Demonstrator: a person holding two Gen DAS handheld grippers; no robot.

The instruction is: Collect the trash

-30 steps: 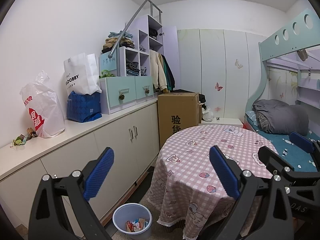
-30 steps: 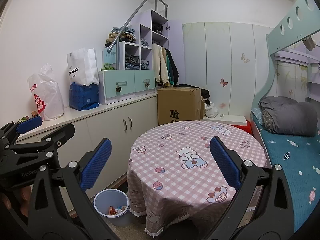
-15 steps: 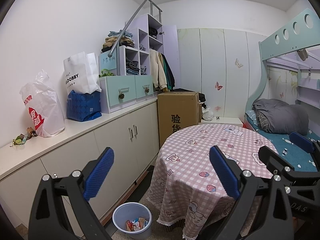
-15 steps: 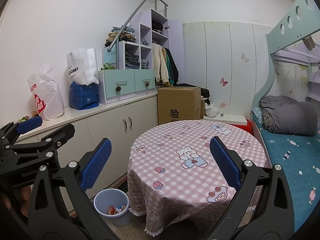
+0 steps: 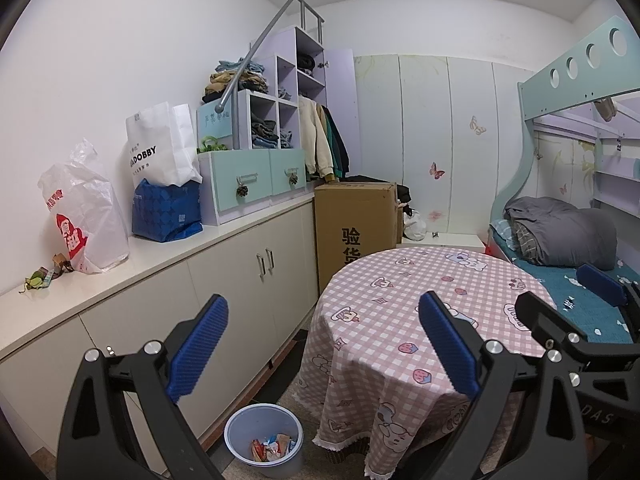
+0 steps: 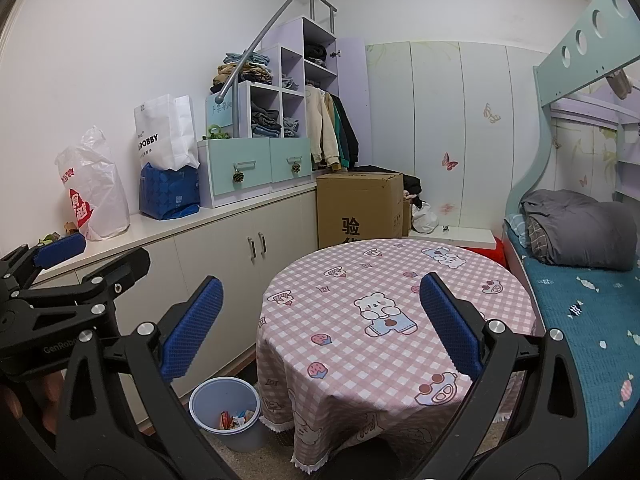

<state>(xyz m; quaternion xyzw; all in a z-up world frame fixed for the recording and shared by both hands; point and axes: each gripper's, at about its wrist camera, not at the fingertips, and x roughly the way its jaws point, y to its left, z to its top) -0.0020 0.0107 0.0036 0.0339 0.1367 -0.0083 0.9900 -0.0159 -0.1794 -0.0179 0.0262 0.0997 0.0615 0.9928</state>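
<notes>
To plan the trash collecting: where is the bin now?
In both wrist views the bin stands on the floor at lower left, between the white cabinets and the round table.

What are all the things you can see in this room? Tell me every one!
bin: 1, pale blue, floor by table, wrappers inside
table: 1, pink checked cloth, centre
cardboard box: 1, brown, behind table
plastic bag: 1, white and red, counter
paper bag: 1, white, counter
blue bag: 1, under paper bag
scraps: few, green and brown, counter's left end
drawers: 2, mint, counter
duvet: 1, grey, bed
left gripper: blue pads, jaws open
right gripper: blue pads, jaws open
</notes>
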